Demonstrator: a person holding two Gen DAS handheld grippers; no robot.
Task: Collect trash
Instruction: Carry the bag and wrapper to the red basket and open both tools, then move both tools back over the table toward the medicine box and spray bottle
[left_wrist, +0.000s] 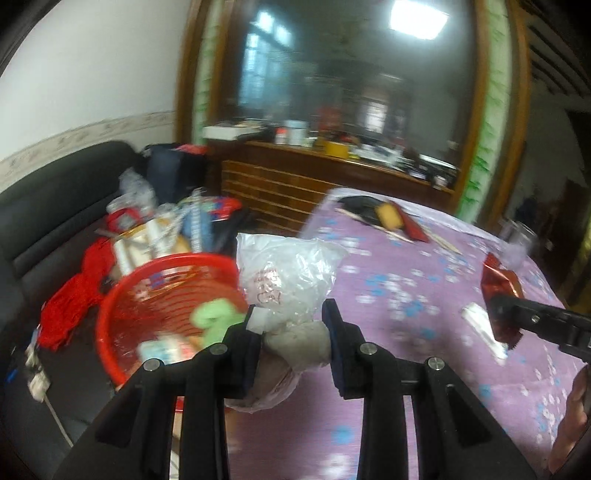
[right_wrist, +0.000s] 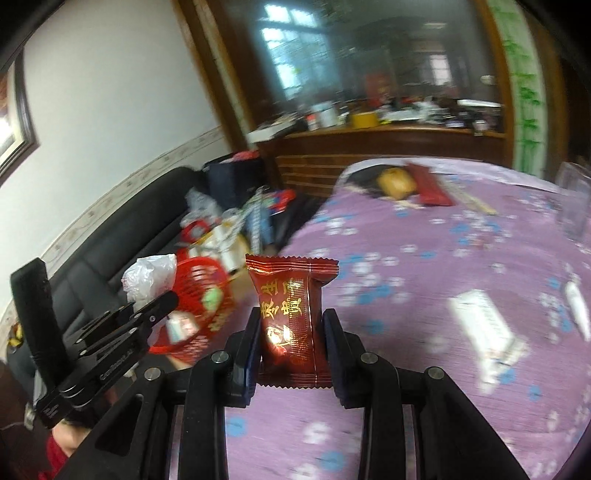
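My left gripper (left_wrist: 291, 325) is shut on a crumpled clear plastic bag (left_wrist: 288, 273) with a grey lump in its lower part, held at the table's left edge beside a red mesh basket (left_wrist: 122, 295). The basket holds a green item (left_wrist: 214, 317) and small packets. My right gripper (right_wrist: 291, 332) is shut on a dark red snack wrapper (right_wrist: 291, 317) with gold print, held upright over the purple flowered tablecloth (right_wrist: 443, 258). In the left wrist view the right gripper (left_wrist: 498, 314) and its red wrapper (left_wrist: 498, 280) show at the right. In the right wrist view the left gripper (right_wrist: 162, 302), its bag (right_wrist: 147, 277) and the basket (right_wrist: 199, 280) show at the left.
White packets (right_wrist: 484, 325) lie on the tablecloth to the right. At the far end lie a yellow sponge-like block (right_wrist: 397, 182), a red flat packet (right_wrist: 430, 188) and chopsticks (right_wrist: 476, 203). A black sofa (left_wrist: 48, 206) piled with bags and clutter stands left of the table, and a wooden cabinet (left_wrist: 295, 177) behind.
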